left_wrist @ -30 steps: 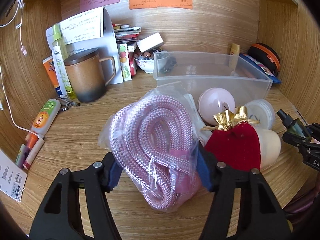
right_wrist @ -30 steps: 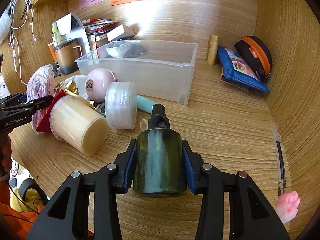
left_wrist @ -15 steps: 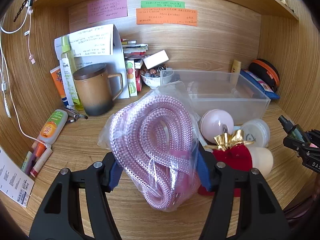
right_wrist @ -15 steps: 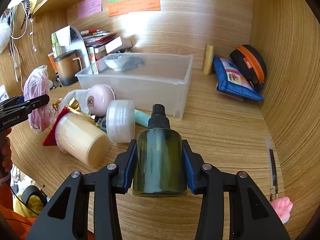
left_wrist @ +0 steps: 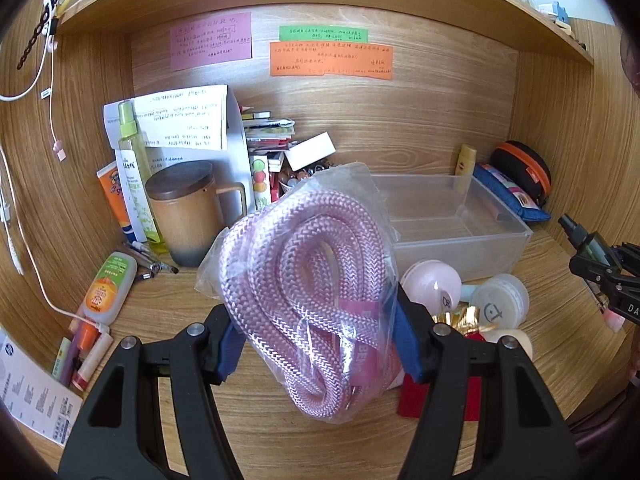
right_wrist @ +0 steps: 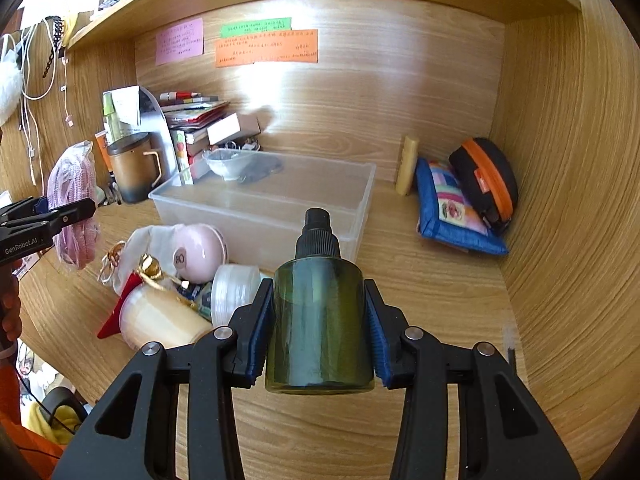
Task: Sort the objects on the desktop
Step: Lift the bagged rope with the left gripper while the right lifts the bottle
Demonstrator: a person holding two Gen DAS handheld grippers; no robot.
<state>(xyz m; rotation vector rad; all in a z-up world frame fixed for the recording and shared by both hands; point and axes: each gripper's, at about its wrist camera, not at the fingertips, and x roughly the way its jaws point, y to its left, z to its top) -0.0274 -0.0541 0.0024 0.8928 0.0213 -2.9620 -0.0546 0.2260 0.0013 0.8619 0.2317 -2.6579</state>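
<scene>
My left gripper point(left_wrist: 316, 340) is shut on a clear bag of coiled pink rope point(left_wrist: 308, 280), held up off the desk. The same bag of rope point(right_wrist: 74, 200) shows at the far left of the right wrist view. A dark green spray bottle point(right_wrist: 320, 320) stands upright between the pads of my right gripper point(right_wrist: 320, 332), which is shut on it and lifted above the desk. The clear plastic bin point(right_wrist: 272, 196) sits mid-desk, also seen as the bin point(left_wrist: 460, 216) to the right of the rope. In front of it lie a pink round case point(right_wrist: 200, 252), a white jar point(right_wrist: 234, 292), a cream cup point(right_wrist: 160, 320) and a red pouch point(left_wrist: 440, 396).
A brown lidded mug point(left_wrist: 188, 212), bottles and tubes stand at the back left. Books and a small bowl crowd the back wall. A blue pouch point(right_wrist: 452, 208) and a black-and-orange case point(right_wrist: 486, 184) lean in the right corner. Wooden walls close in on three sides.
Both grippers have risen with their loads, so the desk and its objects sit lower and smaller in both views and more of the back wall and shelf shows.
</scene>
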